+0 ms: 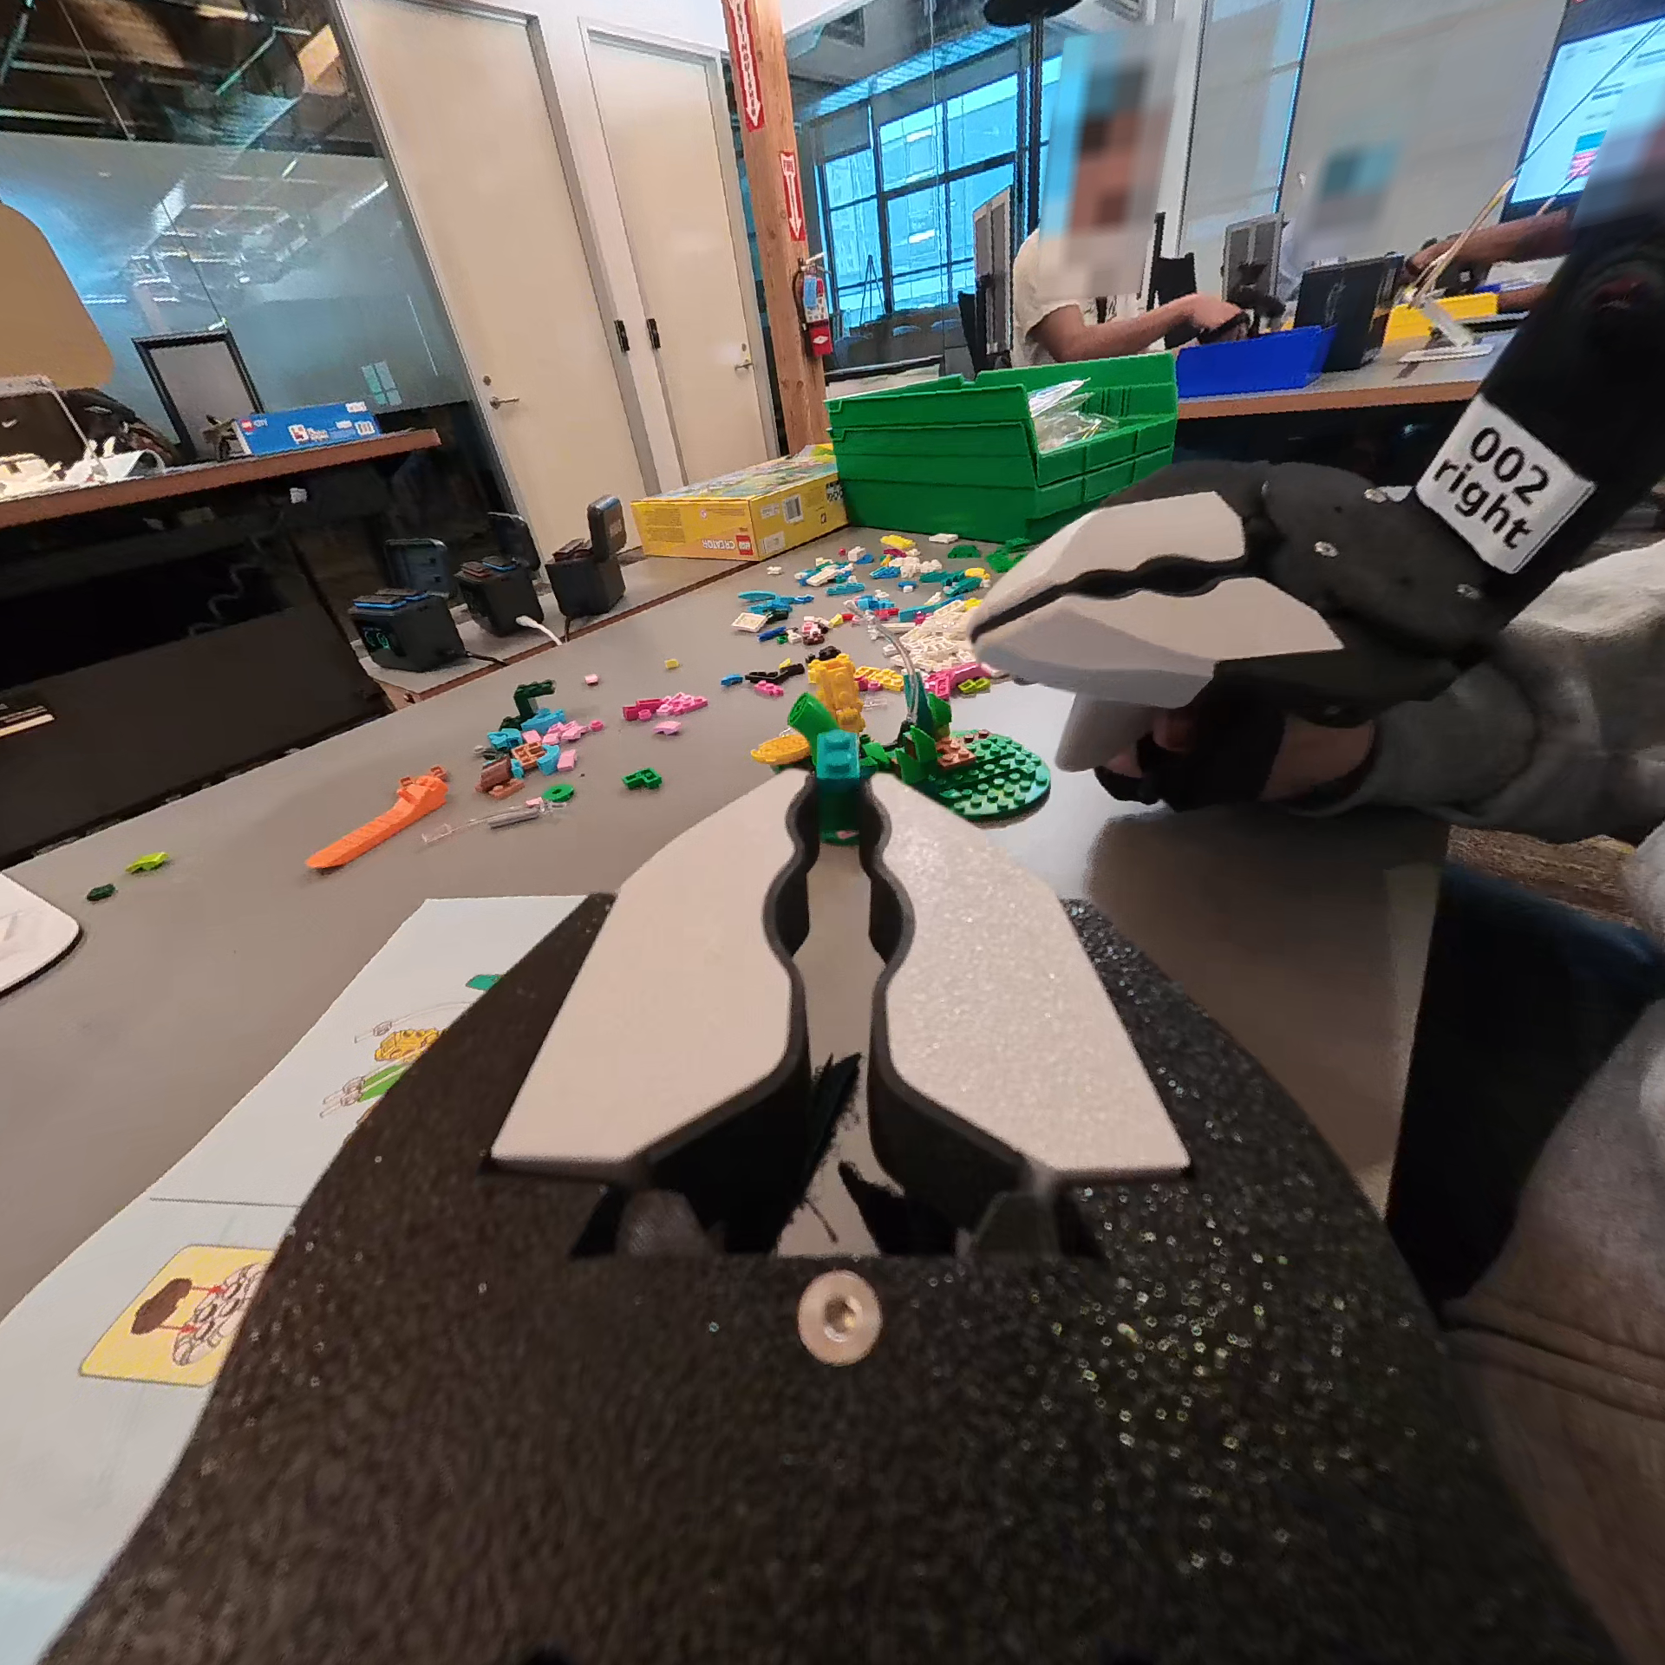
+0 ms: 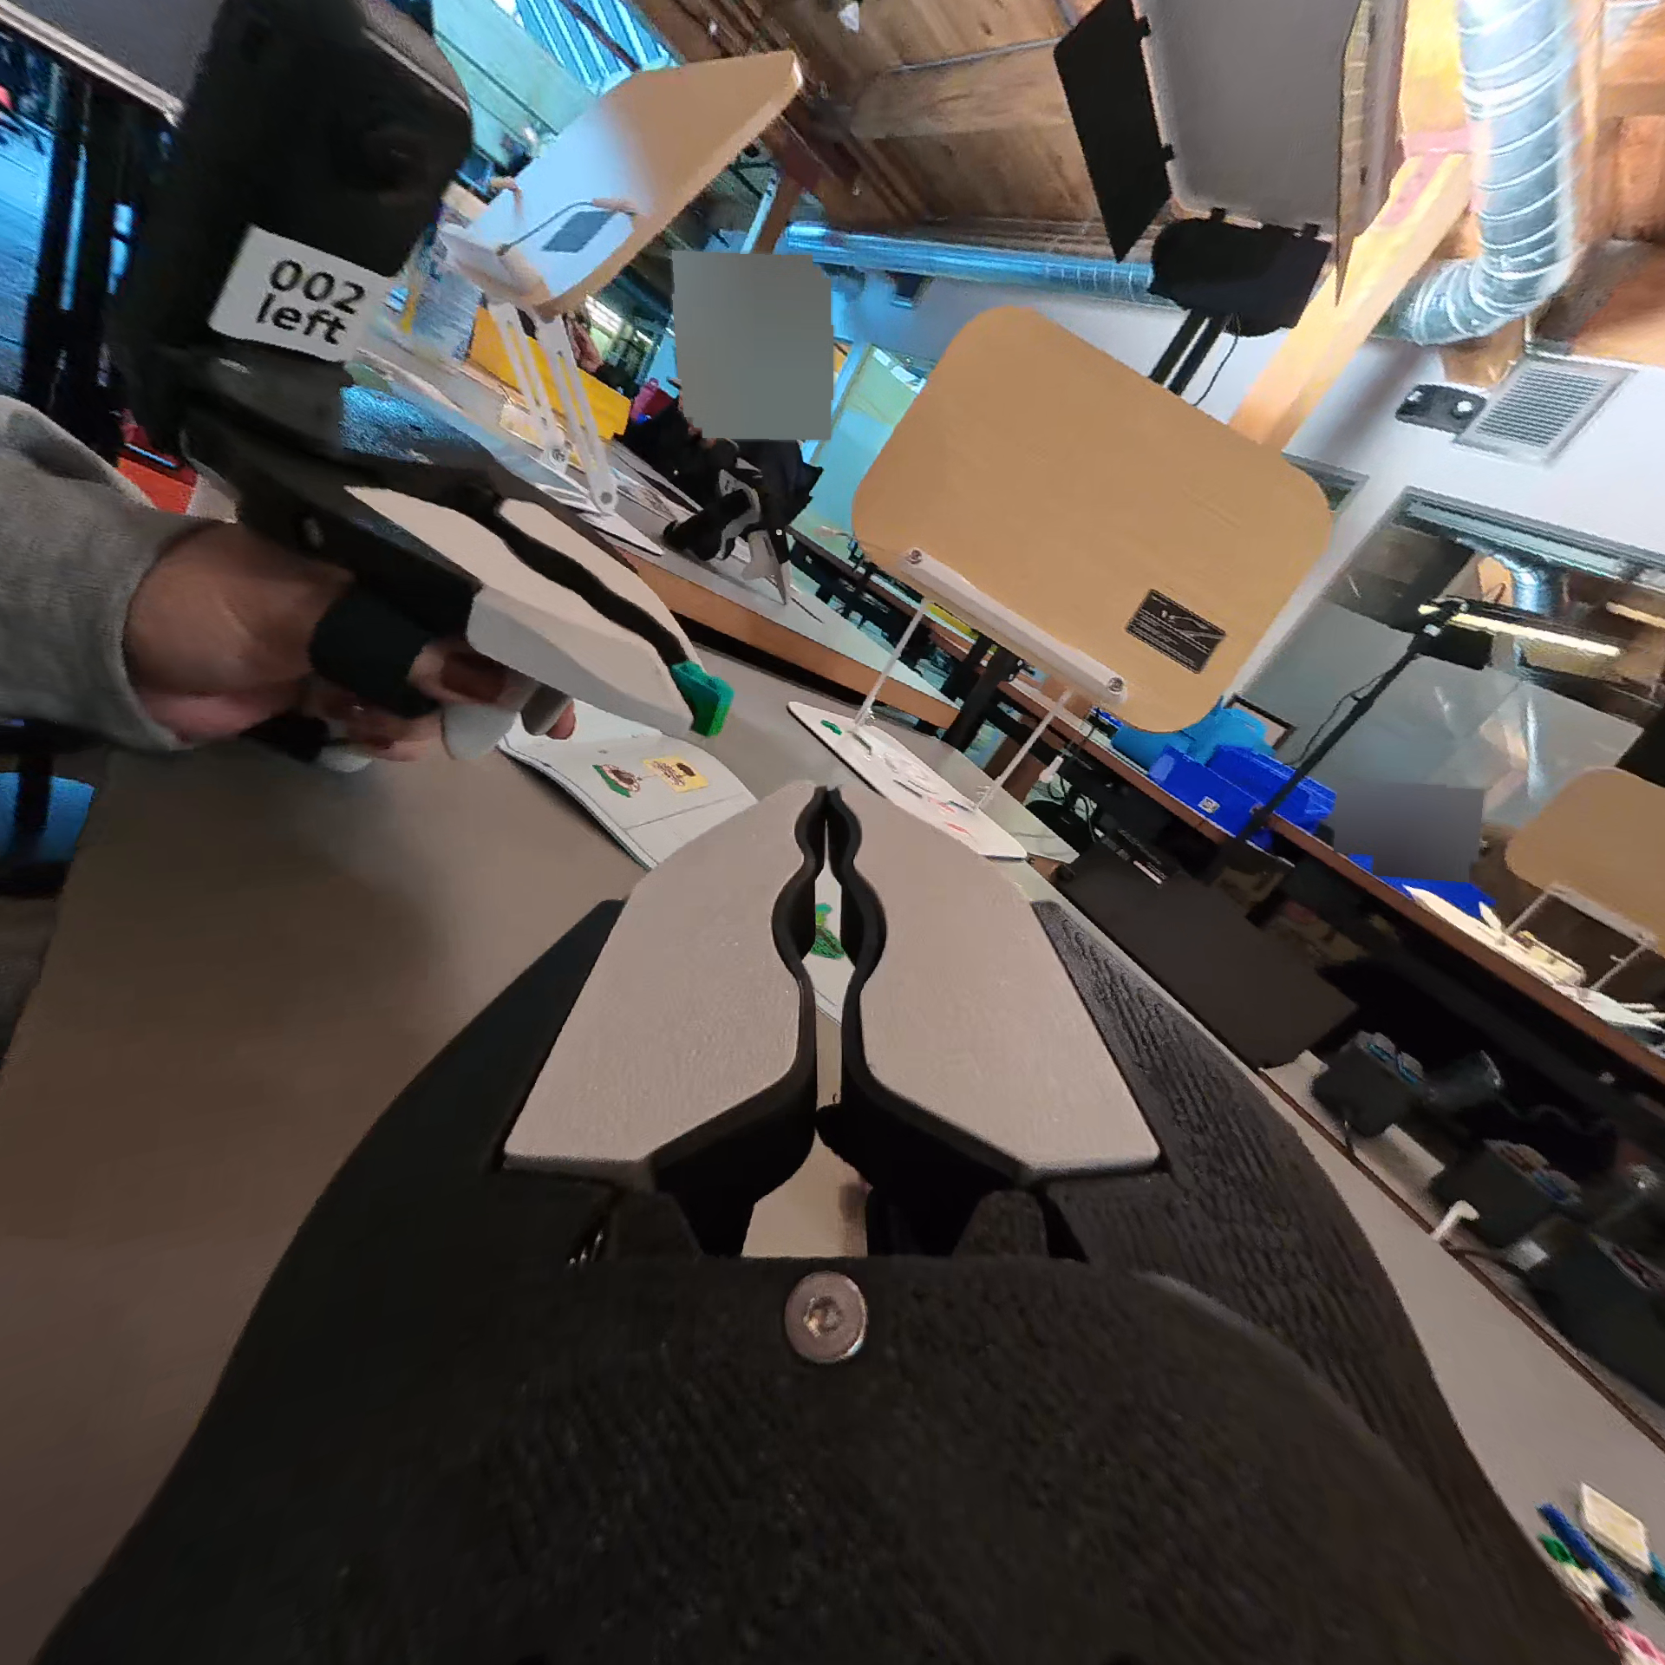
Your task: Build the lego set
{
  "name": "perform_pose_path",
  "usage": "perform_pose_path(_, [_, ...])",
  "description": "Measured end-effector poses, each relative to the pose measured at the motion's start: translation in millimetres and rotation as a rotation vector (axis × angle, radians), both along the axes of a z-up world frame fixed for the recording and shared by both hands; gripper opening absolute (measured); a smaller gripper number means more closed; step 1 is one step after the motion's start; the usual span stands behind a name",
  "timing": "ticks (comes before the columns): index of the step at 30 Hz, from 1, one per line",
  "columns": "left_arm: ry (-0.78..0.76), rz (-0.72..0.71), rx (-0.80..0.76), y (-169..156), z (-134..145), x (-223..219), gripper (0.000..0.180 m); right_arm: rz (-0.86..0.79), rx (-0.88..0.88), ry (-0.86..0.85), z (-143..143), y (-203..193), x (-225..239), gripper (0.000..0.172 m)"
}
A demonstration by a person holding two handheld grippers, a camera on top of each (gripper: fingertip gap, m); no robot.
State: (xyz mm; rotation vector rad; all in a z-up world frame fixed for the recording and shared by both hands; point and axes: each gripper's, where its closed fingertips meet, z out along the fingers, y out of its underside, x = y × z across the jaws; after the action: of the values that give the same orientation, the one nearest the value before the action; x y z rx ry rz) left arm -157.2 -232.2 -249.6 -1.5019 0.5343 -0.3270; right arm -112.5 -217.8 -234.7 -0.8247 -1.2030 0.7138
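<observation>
My left gripper (image 1: 836,788) is shut on a small brick stack (image 1: 833,757), teal above green, and holds it above the grey table (image 1: 270,937). The right wrist view shows the same gripper (image 2: 686,698) with the stack (image 2: 707,696) sticking out of its tips. Just beyond it stands a green round baseplate (image 1: 996,779) with green leaf parts and a yellow build (image 1: 833,689). My right gripper (image 2: 824,797) is shut, its pads together, and I see nothing between them. It also shows in the left wrist view (image 1: 978,631), raised above the loose bricks to the right of the baseplate.
Several loose bricks (image 1: 865,595) lie scattered over the table, with an orange brick separator (image 1: 378,824) at the left. An open instruction booklet (image 1: 315,1126) lies near me. Green bins (image 1: 991,450) and a yellow box (image 1: 739,518) stand at the back. A tan board on a white stand (image 2: 1090,514) is ahead. The grippers' ends are close to 6 centimeters from one another.
</observation>
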Motion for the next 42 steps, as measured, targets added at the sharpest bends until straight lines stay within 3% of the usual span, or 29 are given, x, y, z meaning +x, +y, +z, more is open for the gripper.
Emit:
perform_pose_path(14, [-0.019, 0.0, 0.015, 1.7, 2.7, -1.2, 0.008, -0.026, 0.167, -0.075, -11.1, -12.0, -13.1, 0.0])
perform_pose_path(42, [-0.063, -0.026, 0.014, 0.9, 5.4, -2.9, 0.008, -0.023, 0.134, -0.086, -12.9, -9.9, -13.8, 0.0])
